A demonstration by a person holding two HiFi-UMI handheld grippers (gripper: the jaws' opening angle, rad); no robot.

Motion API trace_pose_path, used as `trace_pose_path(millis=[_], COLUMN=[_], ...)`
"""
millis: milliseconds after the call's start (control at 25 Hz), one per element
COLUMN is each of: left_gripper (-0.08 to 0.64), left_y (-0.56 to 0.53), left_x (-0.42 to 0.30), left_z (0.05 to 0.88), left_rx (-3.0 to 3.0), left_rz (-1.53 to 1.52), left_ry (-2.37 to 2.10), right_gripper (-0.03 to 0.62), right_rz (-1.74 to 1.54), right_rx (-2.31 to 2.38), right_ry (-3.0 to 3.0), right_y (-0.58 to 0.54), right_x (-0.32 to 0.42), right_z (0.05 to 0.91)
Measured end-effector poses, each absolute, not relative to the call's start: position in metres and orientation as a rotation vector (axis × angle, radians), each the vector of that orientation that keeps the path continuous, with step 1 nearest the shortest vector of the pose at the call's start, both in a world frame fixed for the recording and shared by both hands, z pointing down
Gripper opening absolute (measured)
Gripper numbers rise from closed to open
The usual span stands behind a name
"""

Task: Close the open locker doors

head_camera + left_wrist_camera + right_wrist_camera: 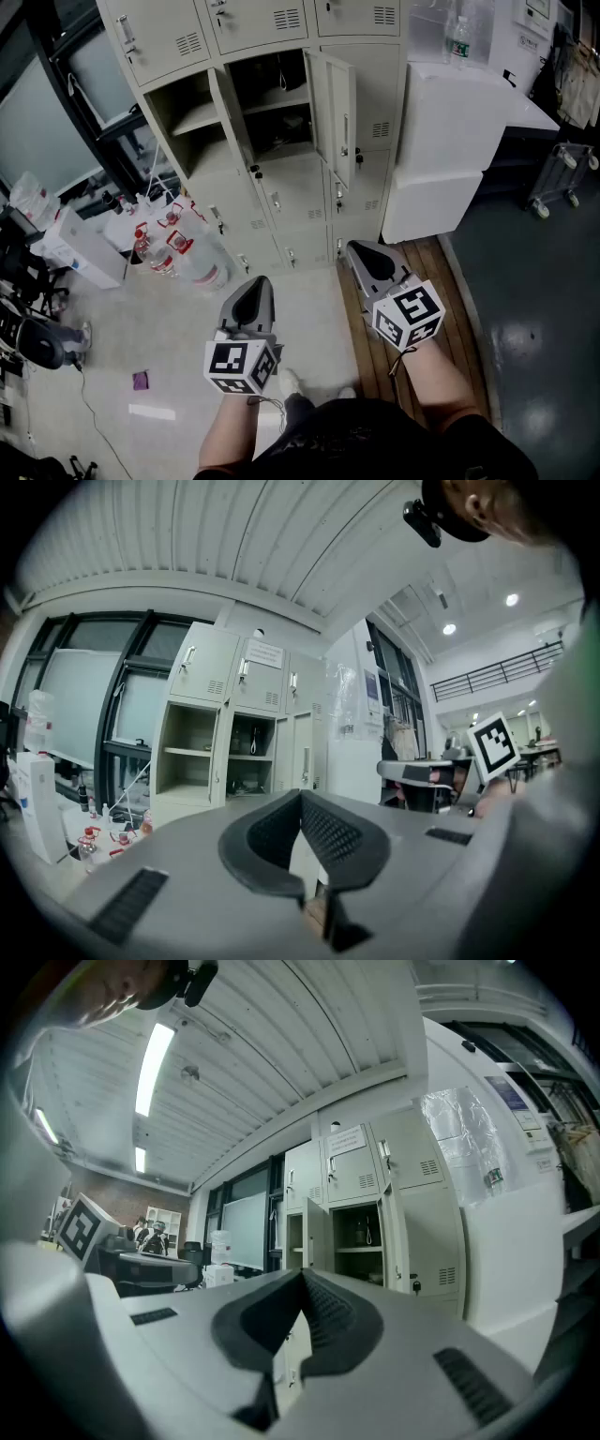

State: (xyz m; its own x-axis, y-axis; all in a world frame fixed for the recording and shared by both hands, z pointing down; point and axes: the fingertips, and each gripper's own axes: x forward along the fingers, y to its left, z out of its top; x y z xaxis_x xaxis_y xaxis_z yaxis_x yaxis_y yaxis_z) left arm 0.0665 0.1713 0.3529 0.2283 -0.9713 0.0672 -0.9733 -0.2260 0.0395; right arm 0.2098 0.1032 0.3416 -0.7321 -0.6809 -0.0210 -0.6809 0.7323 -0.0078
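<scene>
The beige lockers [281, 112] stand ahead, some way off. Two compartments in the middle row are open: the left one [192, 122] with a shelf, and the middle one [278, 103], whose door [337, 108] swings out to the right. A second door [230, 117] stands edge-on between them. My left gripper [255, 286] and right gripper [361, 251] are held level over the floor, both shut and empty, well short of the lockers. The open compartments [187, 757] show in the left gripper view beyond the shut left gripper [302, 799]. An open door [389, 1232] shows past the right gripper [302, 1274].
Several water bottles [169, 253] and a white box [84, 248] sit on the floor at the lockers' left. A large white cabinet [450, 150] stands right of the lockers. A wooden platform [450, 281] lies under my right arm. A wheeled cart [562, 178] is at the far right.
</scene>
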Motion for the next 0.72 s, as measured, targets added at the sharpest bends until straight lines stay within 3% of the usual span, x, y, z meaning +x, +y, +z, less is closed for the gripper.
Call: trace_pose_path(millis=[720], left_gripper=[0.005], left_y=[0.156], left_x=[0.041], left_z=[0.354], left_rx=[2.407], left_rz=[0.048], left_ry=[-1.898], right_gripper=[0.0], right_rz=[-0.027], right_rx=[-1.114], right_ry=[2.907], right_y=[0.089], right_x=[0.18], right_z=[0.343])
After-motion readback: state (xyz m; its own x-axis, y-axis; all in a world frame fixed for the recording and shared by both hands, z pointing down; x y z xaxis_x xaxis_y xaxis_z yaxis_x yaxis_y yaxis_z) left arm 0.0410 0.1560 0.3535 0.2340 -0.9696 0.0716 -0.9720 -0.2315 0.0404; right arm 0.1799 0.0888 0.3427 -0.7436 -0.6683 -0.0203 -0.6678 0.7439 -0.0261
